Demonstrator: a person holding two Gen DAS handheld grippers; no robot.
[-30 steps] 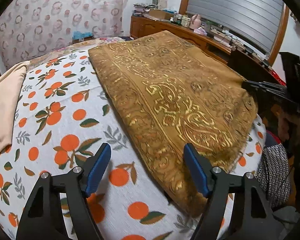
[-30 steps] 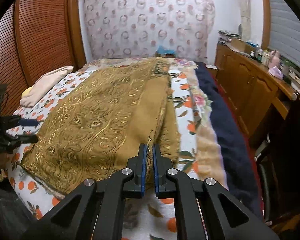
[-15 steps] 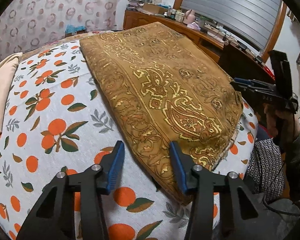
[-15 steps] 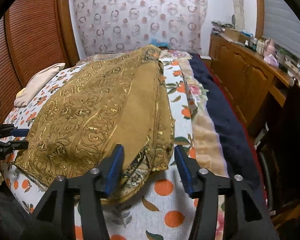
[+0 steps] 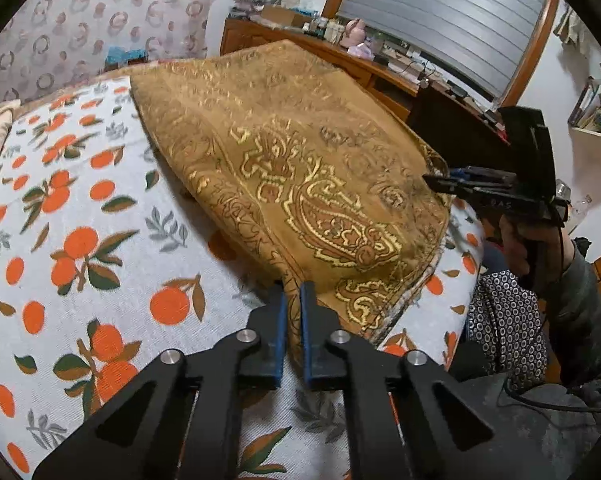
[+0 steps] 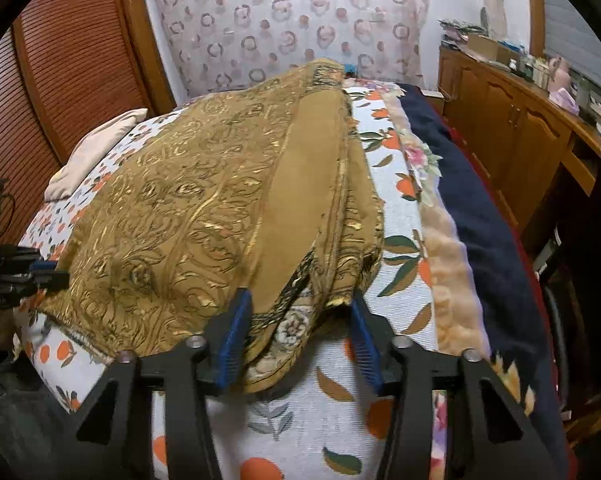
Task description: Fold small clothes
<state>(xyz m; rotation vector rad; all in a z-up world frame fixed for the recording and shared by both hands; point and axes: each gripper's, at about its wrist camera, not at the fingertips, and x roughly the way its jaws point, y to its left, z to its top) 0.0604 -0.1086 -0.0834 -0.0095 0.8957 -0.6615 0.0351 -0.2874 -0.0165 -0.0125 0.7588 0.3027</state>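
A golden-brown patterned cloth (image 5: 300, 152) lies folded on the orange-print bed sheet (image 5: 80, 220). My left gripper (image 5: 293, 296) is shut on the cloth's near corner, which rises a little between the blue pads. In the right wrist view the cloth (image 6: 204, 208) shows stacked layers along its right side. My right gripper (image 6: 300, 300) straddles the layered near corner, its jaws closing; the right pad still stands off the fabric. The right gripper (image 5: 440, 184) also appears at the cloth's far corner in the left wrist view, and the left gripper (image 6: 48, 274) shows at the left edge of the right wrist view.
A cream pillow (image 6: 96, 148) lies at the head of the bed. A peach fleece strip and a navy blanket (image 6: 480, 216) run along the bed's right side, beside a wooden cabinet (image 6: 512, 120) with clutter on top. A person's hand (image 5: 516, 240) holds the right gripper.
The left jaws went from wide apart to shut on the cloth's near corner. The right jaws let go of the cloth edge, spread wide, and now narrow around the layered corner.
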